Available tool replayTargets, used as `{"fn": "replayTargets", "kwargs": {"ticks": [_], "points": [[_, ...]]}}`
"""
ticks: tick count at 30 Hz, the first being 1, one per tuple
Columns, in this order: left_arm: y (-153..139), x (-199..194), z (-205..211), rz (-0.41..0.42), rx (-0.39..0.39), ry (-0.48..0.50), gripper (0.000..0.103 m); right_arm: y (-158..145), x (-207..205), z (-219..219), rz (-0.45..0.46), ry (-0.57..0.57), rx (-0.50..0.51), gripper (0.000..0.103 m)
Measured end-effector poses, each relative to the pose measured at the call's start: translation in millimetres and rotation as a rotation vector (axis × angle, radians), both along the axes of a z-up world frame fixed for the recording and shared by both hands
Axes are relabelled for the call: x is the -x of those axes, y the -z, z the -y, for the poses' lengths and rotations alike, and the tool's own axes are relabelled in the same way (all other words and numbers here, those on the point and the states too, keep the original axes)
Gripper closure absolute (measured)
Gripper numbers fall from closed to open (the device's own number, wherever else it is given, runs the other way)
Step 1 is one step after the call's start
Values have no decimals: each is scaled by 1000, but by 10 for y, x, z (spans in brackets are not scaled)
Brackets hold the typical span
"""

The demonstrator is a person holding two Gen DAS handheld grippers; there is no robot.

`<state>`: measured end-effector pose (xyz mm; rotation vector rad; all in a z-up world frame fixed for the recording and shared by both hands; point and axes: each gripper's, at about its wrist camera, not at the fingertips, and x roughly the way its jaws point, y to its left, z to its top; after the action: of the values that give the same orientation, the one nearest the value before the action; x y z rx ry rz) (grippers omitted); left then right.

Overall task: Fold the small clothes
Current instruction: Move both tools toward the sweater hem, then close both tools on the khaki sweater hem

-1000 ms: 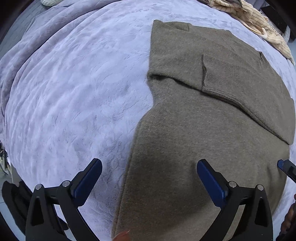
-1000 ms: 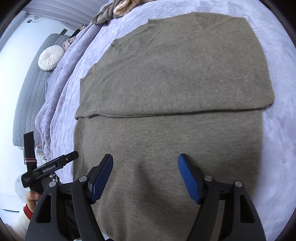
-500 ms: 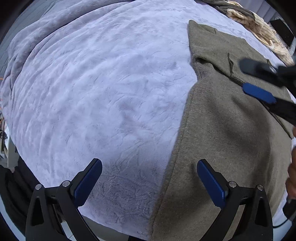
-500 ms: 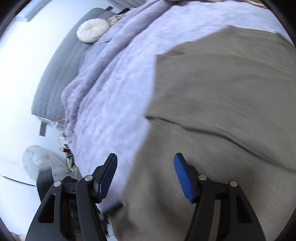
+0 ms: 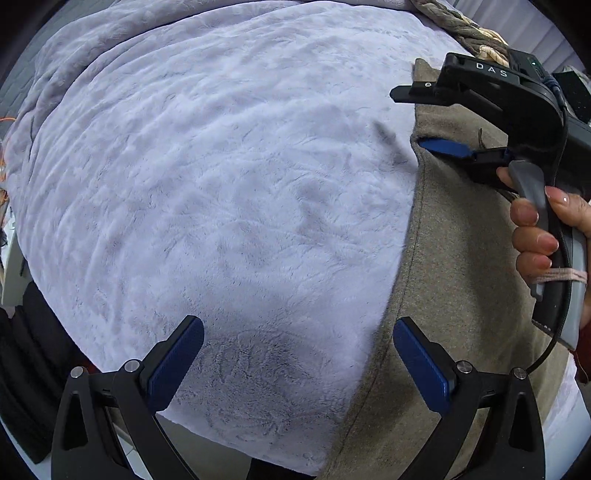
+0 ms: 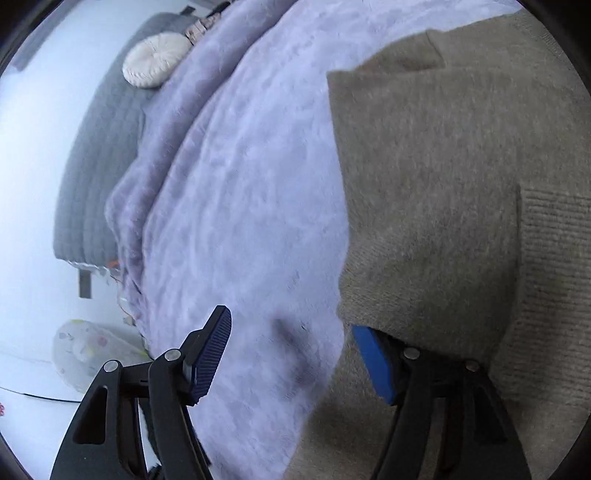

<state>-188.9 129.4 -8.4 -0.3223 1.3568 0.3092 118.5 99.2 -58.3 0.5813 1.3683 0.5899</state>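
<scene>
Left wrist view shows my left claw (image 5: pixel 297 363) spread wide, its blue-padded jaws hanging over a pale lilac plush bed blanket (image 5: pixel 229 192) with nothing between them; the right-hand jaw sits just above the near edge of the olive-brown knitted sweater (image 5: pixel 454 266), which lies flat along the right side of the bed. Further up that same edge I see my right claw (image 5: pixel 434 116), held in a hand with pink nails (image 5: pixel 539 236), with one blue pad slipped under a folded layer at the sweater's side. Right wrist view confirms this: my right claw (image 6: pixel 295 354) is also wide apart, one jaw over bare blanket, the other tucked beneath the folded-over flap of the sweater, touching the knit. It has not clamped on anything yet. Beyond the bed there is a round cream pleated cushion (image 6: pixel 157 59) on a grey quilted headboard or sofa (image 6: pixel 99 147), and a striped beige garment heap (image 5: pixel 465 33) lies at the bed's far corner. My judgement of the risks: if I close the right claw now, the pad may catch only the top flap, or pinch blanket pile along with the knit, so the fold drags crooked. The left claw hovers off the hem, so a lift with one side unheld would let the soft knit sag and undo the fold.
</scene>
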Motion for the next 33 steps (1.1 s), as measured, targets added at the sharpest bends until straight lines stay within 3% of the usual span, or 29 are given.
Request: {"fn": "replayTargets", "kwargs": {"ticks": [3, 8, 18, 23, 33], "points": [[-41, 15, -7, 9, -6, 19, 0, -200, 199, -41, 67, -72, 22, 31], [-16, -228, -273, 0, -4, 69, 0, -354, 717, 230, 50, -101, 16, 31], [12, -339, -1, -17, -2, 200, 0, -528, 1753, 1375, -1, 80, 53, 31], [62, -310, 197, -39, 9, 274, 0, -509, 2159, 1686, -31, 190, 70, 31], [233, 173, 503, -115, 192, 450, 0, -484, 3006, 2191, -90, 288, 123, 31]]}}
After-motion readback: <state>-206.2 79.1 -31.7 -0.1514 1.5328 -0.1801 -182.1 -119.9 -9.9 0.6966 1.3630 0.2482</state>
